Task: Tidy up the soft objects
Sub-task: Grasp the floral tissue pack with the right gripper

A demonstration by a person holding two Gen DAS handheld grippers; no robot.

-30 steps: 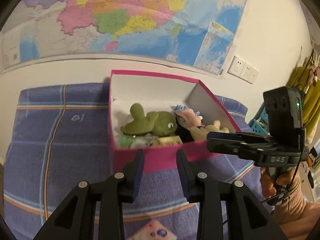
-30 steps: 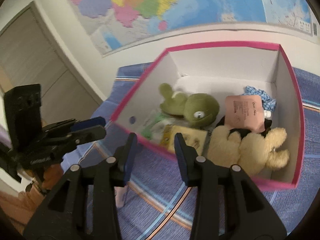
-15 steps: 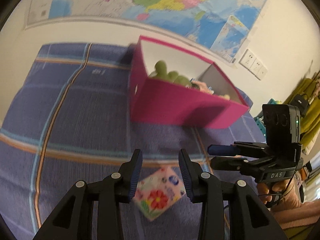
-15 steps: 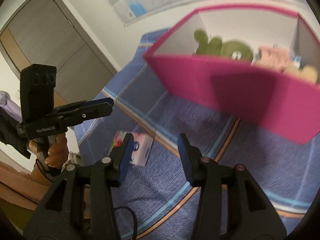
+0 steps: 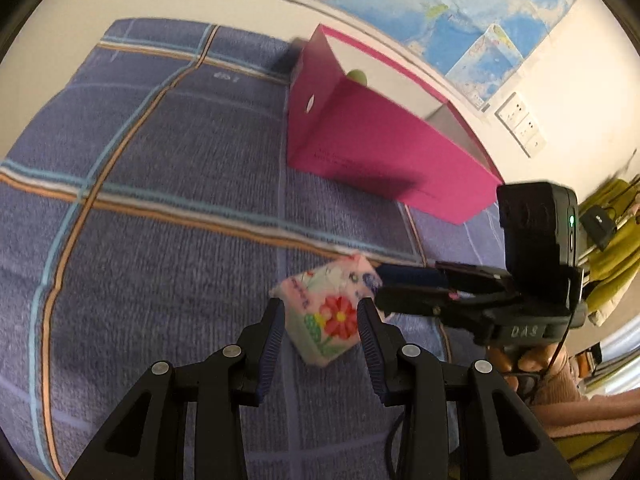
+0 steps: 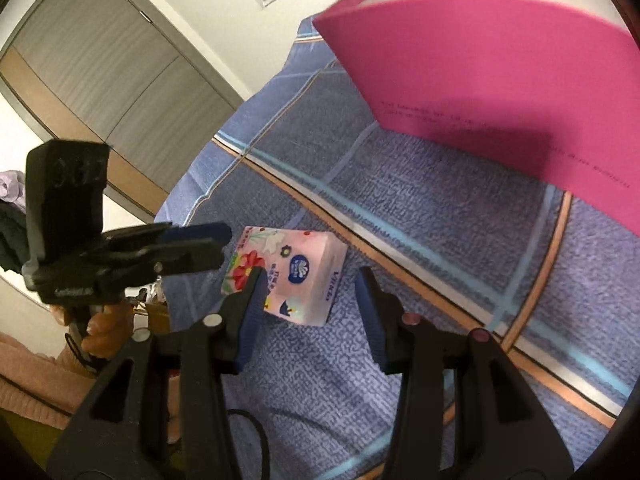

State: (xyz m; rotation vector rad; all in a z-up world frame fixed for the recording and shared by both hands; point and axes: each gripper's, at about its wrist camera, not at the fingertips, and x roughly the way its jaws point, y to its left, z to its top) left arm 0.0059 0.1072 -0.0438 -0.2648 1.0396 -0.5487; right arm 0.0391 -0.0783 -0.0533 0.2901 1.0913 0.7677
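Soft things mostly sit in the pink box (image 5: pixel 384 148), where a green toy (image 5: pixel 357 77) peeks over the rim, on the blue blanket (image 5: pixel 160 200). The tissue pack (image 5: pixel 328 312) lies on the blanket near the box. The left gripper (image 5: pixel 320 332) straddles it, spread; the right gripper (image 6: pixel 310 292), also spread, hovers beside. Judged step: grasping the pack. Next: close, lift, carry to the box.

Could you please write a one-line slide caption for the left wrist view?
Open left gripper straddles the floral tissue pack on the blue blanket, pink box behind.
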